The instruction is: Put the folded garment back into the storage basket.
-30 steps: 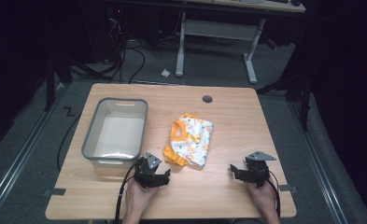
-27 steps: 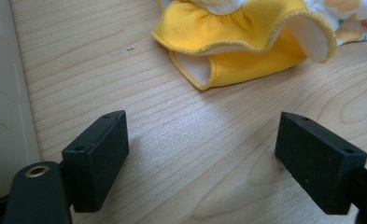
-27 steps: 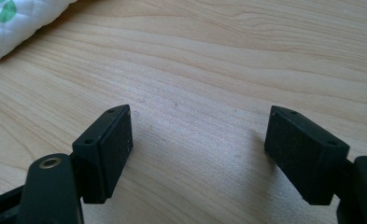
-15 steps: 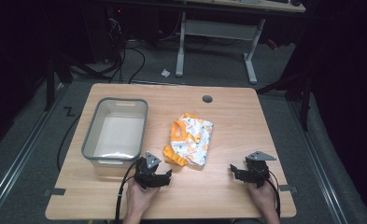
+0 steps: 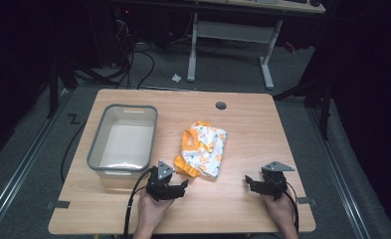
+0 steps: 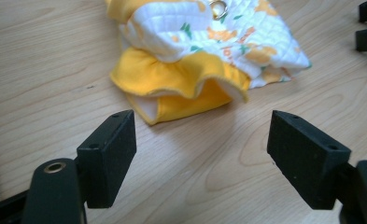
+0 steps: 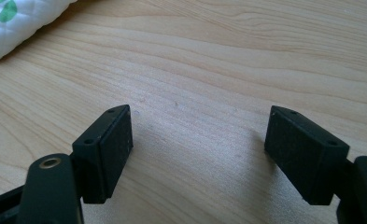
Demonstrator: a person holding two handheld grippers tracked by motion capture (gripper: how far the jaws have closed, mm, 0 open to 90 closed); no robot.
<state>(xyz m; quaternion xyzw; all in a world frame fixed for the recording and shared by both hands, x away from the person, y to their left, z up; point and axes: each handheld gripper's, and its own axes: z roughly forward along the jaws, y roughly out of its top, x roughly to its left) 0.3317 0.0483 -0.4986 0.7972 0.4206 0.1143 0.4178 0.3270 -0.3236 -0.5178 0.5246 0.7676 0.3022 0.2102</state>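
Left gripper [image 5: 183, 185] low over table [image 5: 243, 124], jaws wide though just closing slightly, nothing between them, yellow-trimmed garment [image 6: 204, 56] just ahead, presumably lined up for a hem grab; right gripper [image 5: 250, 181] wide, parked well apart; bin [image 5: 98, 149] beside left

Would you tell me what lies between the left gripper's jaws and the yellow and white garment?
Only bare wood: in the left gripper view, a short stretch of table separates the open left gripper from the garment; the jaws have just been closing, nothing between them.
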